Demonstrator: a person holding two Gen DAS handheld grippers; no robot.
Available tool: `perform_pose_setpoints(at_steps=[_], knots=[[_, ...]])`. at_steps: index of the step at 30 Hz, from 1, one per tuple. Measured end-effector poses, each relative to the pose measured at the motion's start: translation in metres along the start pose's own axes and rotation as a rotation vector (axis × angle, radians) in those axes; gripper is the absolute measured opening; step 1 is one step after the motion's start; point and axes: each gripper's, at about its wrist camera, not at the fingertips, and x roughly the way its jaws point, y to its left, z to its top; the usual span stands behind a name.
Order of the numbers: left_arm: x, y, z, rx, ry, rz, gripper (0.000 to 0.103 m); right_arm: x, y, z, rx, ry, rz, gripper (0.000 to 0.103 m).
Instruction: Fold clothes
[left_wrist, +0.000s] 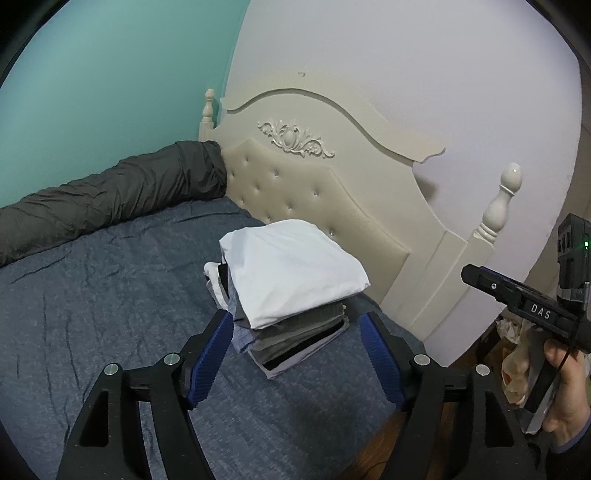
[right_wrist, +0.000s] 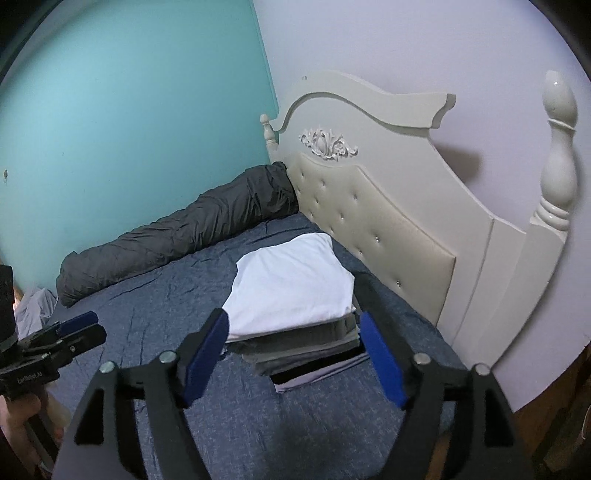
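Note:
A pile of folded clothes sits on the blue bed near the headboard, with a white folded garment on top and grey, black and lavender layers below. My left gripper hovers open just in front of the pile, with nothing between its blue pads. In the right wrist view the same white garment tops the stack, and my right gripper is open in front of it, empty. The left gripper also shows at the left edge there, held by a hand.
A cream tufted headboard with a corner post stands right behind the pile. A dark grey rolled duvet lies along the teal wall. Light crumpled cloth lies at the bed's far left corner. A hand holds the right tool.

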Motion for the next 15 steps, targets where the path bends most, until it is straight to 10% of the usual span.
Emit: perform_pose_setpoints(at_steps=[15], knots=[[-0.033,0.001,-0.027,0.018,-0.035,-0.009,0.082,-0.037,0.02,-0.037,-0.021,-0.045,-0.045,0.079]])
